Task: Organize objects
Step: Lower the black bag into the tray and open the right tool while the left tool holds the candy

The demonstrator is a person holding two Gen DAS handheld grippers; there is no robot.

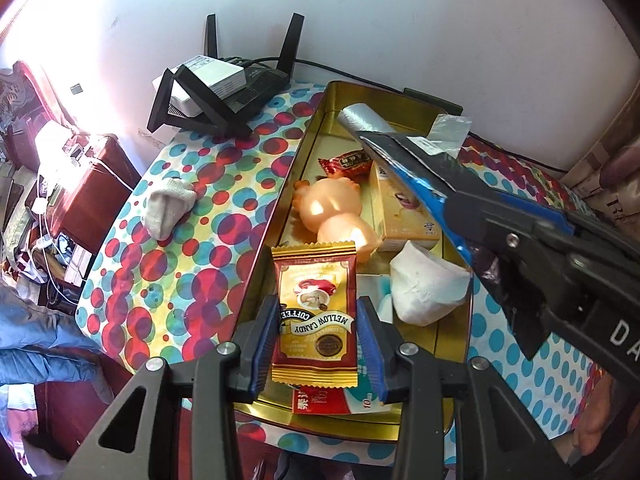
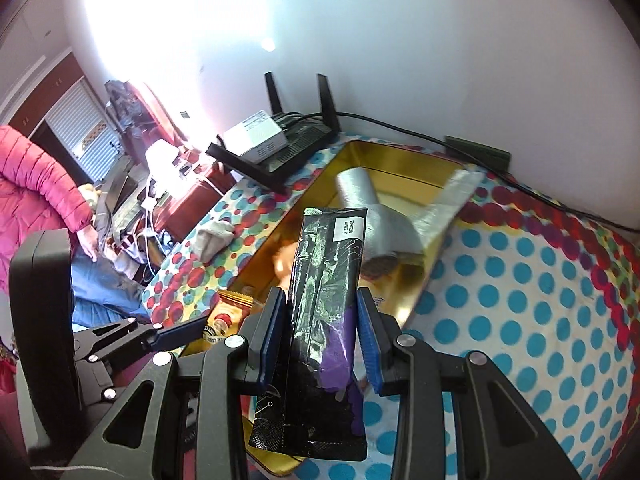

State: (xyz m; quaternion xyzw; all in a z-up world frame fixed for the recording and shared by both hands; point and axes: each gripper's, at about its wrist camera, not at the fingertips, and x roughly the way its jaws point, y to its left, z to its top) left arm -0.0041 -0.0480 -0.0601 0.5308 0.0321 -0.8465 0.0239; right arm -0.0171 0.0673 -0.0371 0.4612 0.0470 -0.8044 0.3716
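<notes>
My left gripper (image 1: 318, 344) jaws clenched on coffee candy sachet (image 1: 315, 312) above gold tin (image 1: 436, 338); right gripper (image 2: 322, 340) jaws grasping black packet (image 2: 326, 300) over same tin (image 2: 400, 160) on tabletop (image 2: 520, 300)

My left gripper (image 1: 318, 344) pinches a gold-and-red coffee candy sachet (image 1: 315, 312) over the near end of the gold tin (image 1: 320, 120), while my right gripper (image 2: 322, 336) clamps a long black-and-purple packet (image 2: 326, 300) just right of it.
</notes>
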